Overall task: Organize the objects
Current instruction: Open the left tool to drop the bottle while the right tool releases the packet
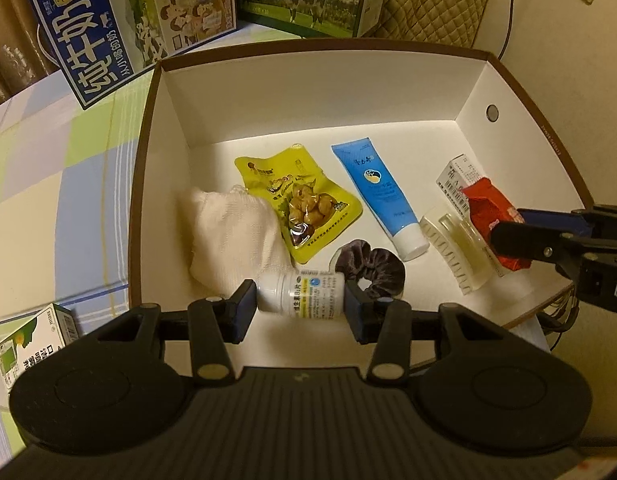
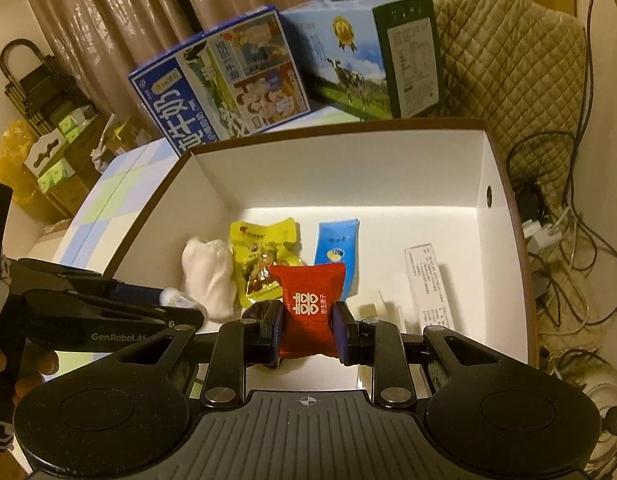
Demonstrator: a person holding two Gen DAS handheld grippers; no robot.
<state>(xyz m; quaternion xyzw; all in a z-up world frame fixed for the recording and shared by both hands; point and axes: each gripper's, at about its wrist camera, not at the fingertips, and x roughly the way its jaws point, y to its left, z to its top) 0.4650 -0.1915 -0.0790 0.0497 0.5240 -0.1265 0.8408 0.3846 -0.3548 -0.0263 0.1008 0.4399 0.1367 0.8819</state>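
The left gripper clamps a white bottle sideways over the box's near edge. The right gripper pinches a red packet upright above the box floor, near the clip.

Checked tablecloth, white box, milk cartons resting on it

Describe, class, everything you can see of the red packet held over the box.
The red packet is a small glossy pillow-shaped wrapper with crimped ends and a white double-happiness emblem beside small white characters. It stands upright, pinched at both sides by the right claw, above the white box floor, in front of the other items.
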